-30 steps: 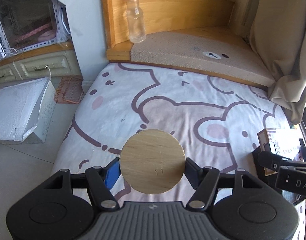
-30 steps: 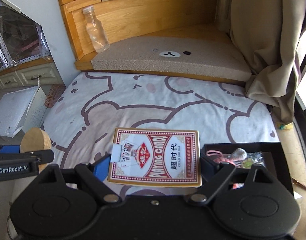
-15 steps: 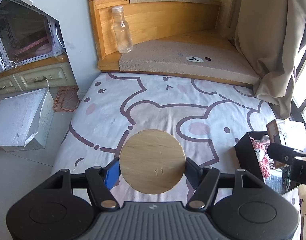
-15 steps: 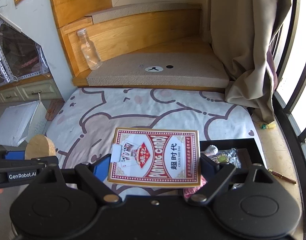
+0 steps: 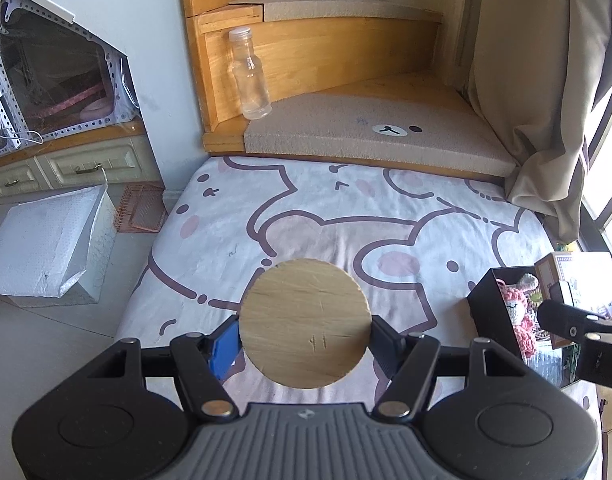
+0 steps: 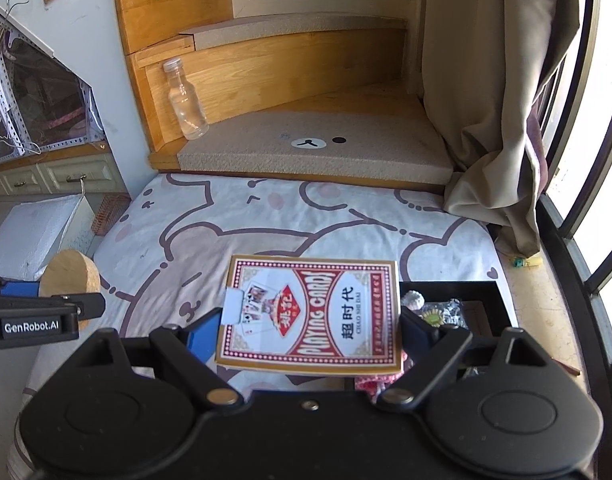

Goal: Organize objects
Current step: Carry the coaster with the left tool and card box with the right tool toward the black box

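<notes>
While the left gripper (image 5: 305,324) is clamping a round pale wooden disc (image 5: 305,323) above the bear-print bedsheet (image 5: 326,220), the right gripper (image 6: 310,320) is gripping a red playing-card box (image 6: 311,314) beside the near-right black open box (image 6: 482,300).

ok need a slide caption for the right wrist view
Right tongs grip a red playing card box above a bear-print bedsheet, black storage box alongside.

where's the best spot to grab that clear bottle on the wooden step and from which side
Grip the clear bottle across its wide lower body, coming level from the front, the bed side. It stands upright in the corner of the wooden step, panels close behind and to its left; its neck is narrow under the cap.
</notes>
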A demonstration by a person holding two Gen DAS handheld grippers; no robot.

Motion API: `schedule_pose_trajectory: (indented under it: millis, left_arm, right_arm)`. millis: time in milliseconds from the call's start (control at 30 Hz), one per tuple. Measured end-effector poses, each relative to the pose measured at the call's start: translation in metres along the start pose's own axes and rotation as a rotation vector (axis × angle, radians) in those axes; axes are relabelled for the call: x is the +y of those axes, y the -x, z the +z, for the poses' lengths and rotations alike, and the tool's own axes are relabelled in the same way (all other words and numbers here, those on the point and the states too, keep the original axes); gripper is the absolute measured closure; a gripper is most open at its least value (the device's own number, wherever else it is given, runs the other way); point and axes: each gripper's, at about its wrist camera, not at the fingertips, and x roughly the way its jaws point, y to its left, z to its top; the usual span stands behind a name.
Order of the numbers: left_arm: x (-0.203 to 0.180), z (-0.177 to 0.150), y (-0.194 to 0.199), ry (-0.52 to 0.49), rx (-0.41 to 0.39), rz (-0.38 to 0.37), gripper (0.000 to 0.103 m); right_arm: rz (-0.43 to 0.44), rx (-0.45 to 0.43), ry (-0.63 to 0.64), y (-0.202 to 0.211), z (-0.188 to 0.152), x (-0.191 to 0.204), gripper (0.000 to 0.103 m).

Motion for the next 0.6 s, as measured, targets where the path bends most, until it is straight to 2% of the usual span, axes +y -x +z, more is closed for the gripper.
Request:
schedule_pose_trajectory:
  millis: [300, 600]
  left_arm:
    - [-0.006, 0.0, -0.004, 0.015, 0.004, -0.022, 0.035]
    - [-0.033, 0.003, -0.012, -0.008, 0.008, -0.065, 0.035]
  right_arm:
    - [0.002, 0.0, -0.01, 0.002, 0.0, -0.009, 0.014]
    - [-0.032, 0.002, -0.036, 0.006, -0.005, -0.039, 0.014]
